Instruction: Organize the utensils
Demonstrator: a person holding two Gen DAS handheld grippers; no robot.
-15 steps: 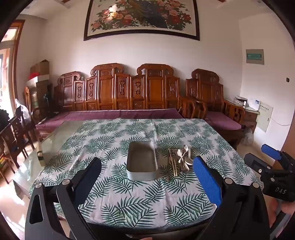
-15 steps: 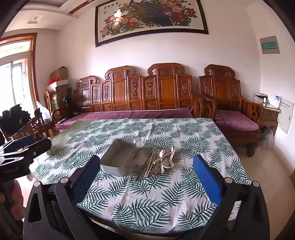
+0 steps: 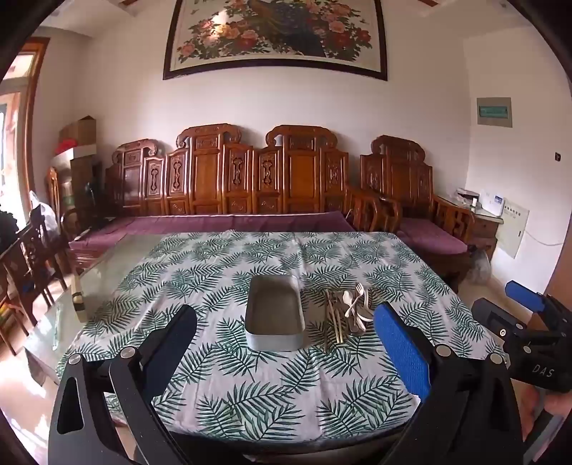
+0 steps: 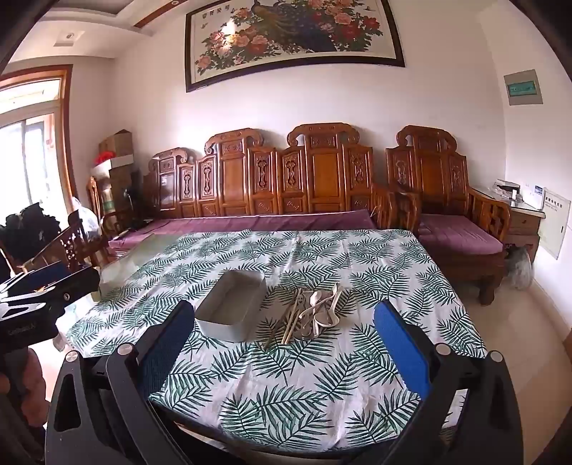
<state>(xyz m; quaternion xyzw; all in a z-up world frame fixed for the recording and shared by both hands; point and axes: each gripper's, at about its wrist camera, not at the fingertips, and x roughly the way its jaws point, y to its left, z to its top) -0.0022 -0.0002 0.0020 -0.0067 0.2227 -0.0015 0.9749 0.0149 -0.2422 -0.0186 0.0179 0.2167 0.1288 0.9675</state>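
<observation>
Both the left hand-held gripper [image 3: 286, 343] and right hand-held gripper [image 4: 284, 338] tilt slightly downward, jaws spread wide and empty, with the tray [image 3: 274, 312] and utensils [image 3: 348, 309] ahead on the surface [image 3: 228, 390].

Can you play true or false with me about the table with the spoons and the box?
1. The grey box has nothing in it. True.
2. The utensils lie in a pile on the leaf tablecloth, beside the box. True.
3. The left gripper is holding a spoon. False: its jaws are open and hold nothing, well short of the pile.
4. The utensil pile sits on the left of the box. False: it lies on the right of the box in both views.
5. The right gripper is shut tight. False: its jaws stand wide open, with nothing between them.
6. A big flower painting hangs on the wall above the wooden bench. True.
</observation>
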